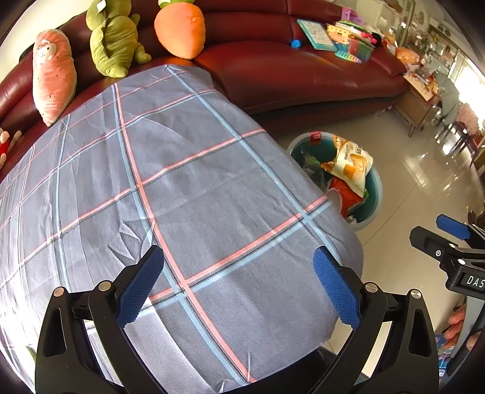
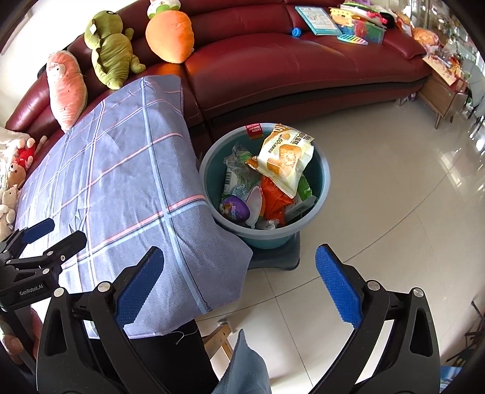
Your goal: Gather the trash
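Note:
A teal bin (image 2: 321, 194) stands on the tiled floor by the table's right side, holding several wrappers, with a yellow snack bag (image 2: 285, 163) on top and a purple egg-shaped pack (image 2: 235, 209). The bin also shows in the left wrist view (image 1: 374, 200). My left gripper (image 1: 238, 282) is open and empty above the table with the grey checked cloth (image 1: 182, 181). My right gripper (image 2: 239, 285) is open and empty above the table's near right corner (image 2: 194, 272), short of the bin. No trash shows on the cloth.
A dark red sofa (image 2: 288, 69) runs behind the table, with plush toys (image 2: 109, 51) on the left and books and toys (image 2: 354, 24) on the right. A dark base (image 2: 279, 260) sits under the bin. Glossy tiled floor (image 2: 394, 212) lies to the right.

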